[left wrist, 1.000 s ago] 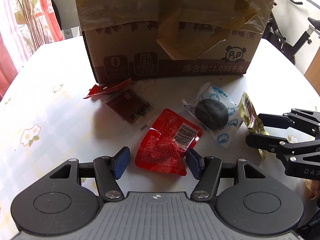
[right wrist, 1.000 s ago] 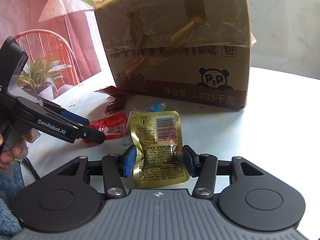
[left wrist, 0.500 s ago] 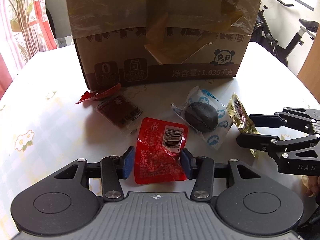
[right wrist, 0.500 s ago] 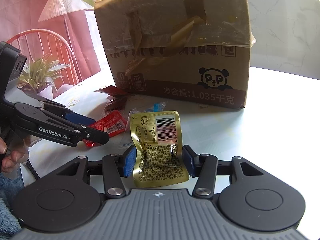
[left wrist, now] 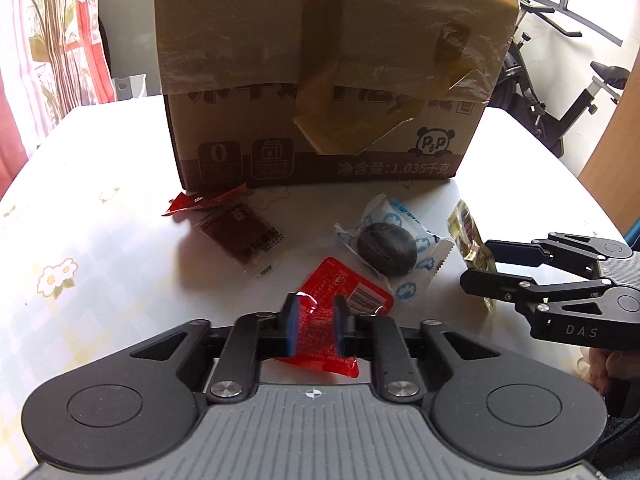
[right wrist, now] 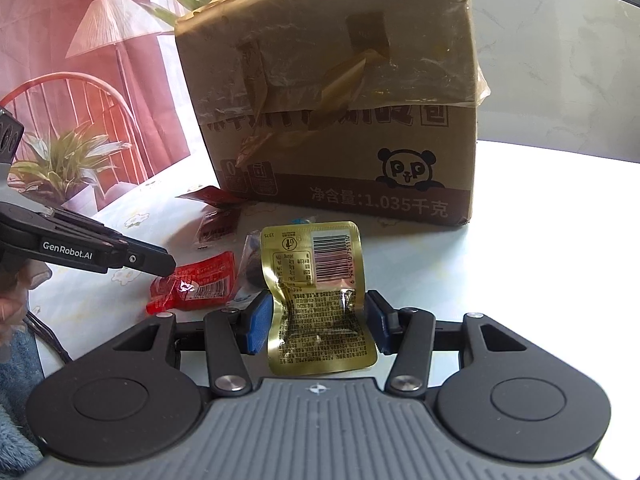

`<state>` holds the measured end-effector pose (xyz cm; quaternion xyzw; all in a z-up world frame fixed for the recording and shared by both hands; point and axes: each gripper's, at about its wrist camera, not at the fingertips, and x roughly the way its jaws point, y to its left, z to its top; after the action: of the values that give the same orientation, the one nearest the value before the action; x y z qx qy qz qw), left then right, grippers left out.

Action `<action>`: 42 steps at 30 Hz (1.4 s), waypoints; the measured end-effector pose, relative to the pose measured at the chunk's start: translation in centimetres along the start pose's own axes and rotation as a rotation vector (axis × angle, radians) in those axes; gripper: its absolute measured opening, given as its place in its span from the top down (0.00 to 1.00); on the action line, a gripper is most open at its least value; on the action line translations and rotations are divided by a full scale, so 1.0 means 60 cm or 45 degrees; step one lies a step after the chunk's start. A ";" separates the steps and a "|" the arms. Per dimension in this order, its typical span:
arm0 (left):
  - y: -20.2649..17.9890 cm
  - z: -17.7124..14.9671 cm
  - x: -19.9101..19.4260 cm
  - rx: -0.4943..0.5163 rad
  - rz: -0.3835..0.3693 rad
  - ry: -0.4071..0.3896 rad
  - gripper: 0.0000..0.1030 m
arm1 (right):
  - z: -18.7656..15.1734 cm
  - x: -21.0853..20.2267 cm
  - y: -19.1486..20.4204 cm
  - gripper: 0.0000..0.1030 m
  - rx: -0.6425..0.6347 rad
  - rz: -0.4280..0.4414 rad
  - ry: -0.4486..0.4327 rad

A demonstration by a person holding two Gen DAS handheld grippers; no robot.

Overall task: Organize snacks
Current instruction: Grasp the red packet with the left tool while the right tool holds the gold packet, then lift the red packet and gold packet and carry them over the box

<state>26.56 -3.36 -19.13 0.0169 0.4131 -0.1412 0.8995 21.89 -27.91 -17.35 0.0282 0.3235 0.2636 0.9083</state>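
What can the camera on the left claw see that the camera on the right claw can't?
Only the left wrist view shows the exercise bike and the dark round bun in full, inside its wrapper.

Only the right wrist view shows the lamp, the red chair and the potted plant.

Both show the cardboard box, the red packet pinched in the left claw as it closes, and the gold packet squeezed in the right claw.
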 end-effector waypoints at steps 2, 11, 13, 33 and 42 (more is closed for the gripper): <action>-0.005 -0.001 -0.001 0.016 -0.005 -0.023 0.50 | 0.000 0.002 0.001 0.50 -0.006 0.004 0.009; -0.001 -0.013 0.030 0.078 -0.015 0.055 0.47 | -0.001 0.005 -0.001 0.50 -0.010 0.014 0.013; -0.005 -0.016 0.032 0.097 -0.007 0.061 0.44 | -0.001 0.005 0.000 0.50 -0.010 0.015 0.013; -0.028 -0.024 0.021 0.128 -0.014 -0.010 0.81 | -0.006 0.007 0.000 0.50 -0.011 0.025 0.015; -0.007 0.028 -0.058 0.093 0.006 -0.199 0.81 | 0.009 -0.012 0.005 0.50 -0.008 0.001 -0.037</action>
<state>25.56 -3.17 -15.40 0.0396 0.3363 -0.1548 0.9281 21.60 -27.93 -16.41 0.0293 0.3095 0.2644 0.9129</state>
